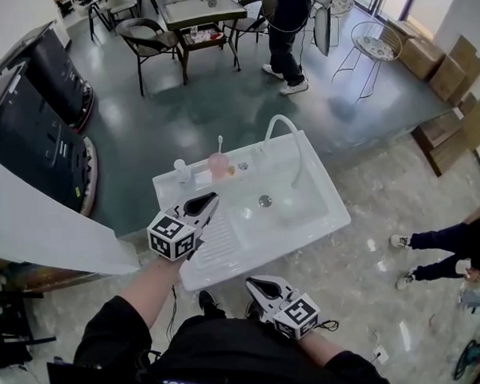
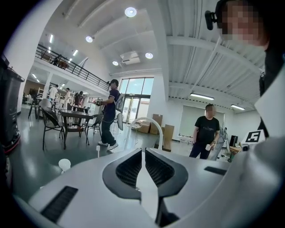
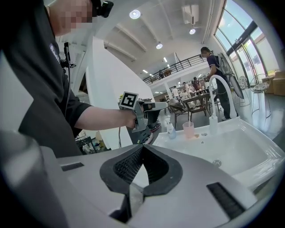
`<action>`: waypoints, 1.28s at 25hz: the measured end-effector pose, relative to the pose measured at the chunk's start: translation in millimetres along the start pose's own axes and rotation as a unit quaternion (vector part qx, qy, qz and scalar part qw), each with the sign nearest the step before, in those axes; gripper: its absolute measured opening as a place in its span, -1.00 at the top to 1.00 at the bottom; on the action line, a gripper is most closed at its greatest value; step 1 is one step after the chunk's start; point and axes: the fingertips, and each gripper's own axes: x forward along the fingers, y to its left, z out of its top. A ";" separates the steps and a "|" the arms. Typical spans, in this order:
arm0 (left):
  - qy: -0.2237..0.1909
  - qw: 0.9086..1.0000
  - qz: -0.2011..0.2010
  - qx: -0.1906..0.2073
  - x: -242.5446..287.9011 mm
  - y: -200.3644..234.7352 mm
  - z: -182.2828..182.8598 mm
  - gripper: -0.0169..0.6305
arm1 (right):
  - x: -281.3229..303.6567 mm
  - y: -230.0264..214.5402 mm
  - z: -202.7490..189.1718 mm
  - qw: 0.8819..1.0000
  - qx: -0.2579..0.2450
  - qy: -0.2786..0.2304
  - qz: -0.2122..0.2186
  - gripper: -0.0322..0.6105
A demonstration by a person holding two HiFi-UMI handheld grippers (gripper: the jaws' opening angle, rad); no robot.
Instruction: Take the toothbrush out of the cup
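I read both claws as closed and empty: the left gripper hangs over the near-left part of the sink with its jaws together on nothing, and the right gripper sits low by the sink's near edge, also pinched together. The toothbrush stands upright, head up, in the pink cup on the far-left ledge, between a small white bottle and the faucet, well beyond my left jaws. I expect it to be light, stiff and thin, perhaps slick if wet. The cup looks light enough to tip or come along. I'd open the left claw, take the bare stem between cup rim and bristles, and lift straight up
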 end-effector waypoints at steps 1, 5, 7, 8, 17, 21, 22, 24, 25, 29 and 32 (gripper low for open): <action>0.004 1.000 0.002 0.003 5.0 5.1 -0.9 0.91 | 0.4 -1.3 -1.3 1.000 0.002 0.001 -0.002 0.87; 0.020 1.000 0.012 0.008 22.4 23.8 -5.8 0.88 | 0.5 -6.1 -6.8 1.000 0.007 0.004 -0.009 0.87; 0.029 0.999 0.014 0.008 31.8 30.7 -8.7 0.79 | -1.7 -9.8 -8.5 1.000 0.010 0.003 -0.014 0.87; 0.034 0.999 0.016 0.008 36.8 34.0 -10.0 0.75 | -2.8 -11.9 -8.8 1.000 0.011 0.002 -0.017 0.87; 0.067 0.997 0.043 0.004 80.9 68.8 -17.4 0.59 | -11.4 -26.1 -20.0 0.999 0.031 0.004 -0.029 0.87; 0.088 0.994 0.058 0.008 99.5 85.2 -24.5 0.52 | -14.0 -29.6 -27.2 0.999 0.040 0.008 -0.030 0.87; 0.092 0.994 0.061 0.009 103.4 89.4 -26.3 0.50 | -14.2 -30.3 -29.9 0.999 0.042 0.010 -0.029 0.87; 0.099 0.993 0.070 0.008 111.2 98.8 -29.4 0.49 | -15.6 -32.9 -33.1 0.998 0.048 0.012 -0.033 0.87; 0.102 0.992 0.076 0.006 114.9 104.3 -30.5 0.49 | -16.5 -35.0 -33.5 0.998 0.050 0.012 -0.035 0.87; 0.113 0.989 0.098 0.003 128.3 123.4 -35.7 0.49 | -19.3 -44.4 -38.1 0.997 0.057 0.013 -0.045 0.87; 0.123 0.987 0.106 0.001 137.0 134.0 -40.5 0.44 | -18.6 -50.7 -44.2 0.997 0.062 0.015 -0.046 0.87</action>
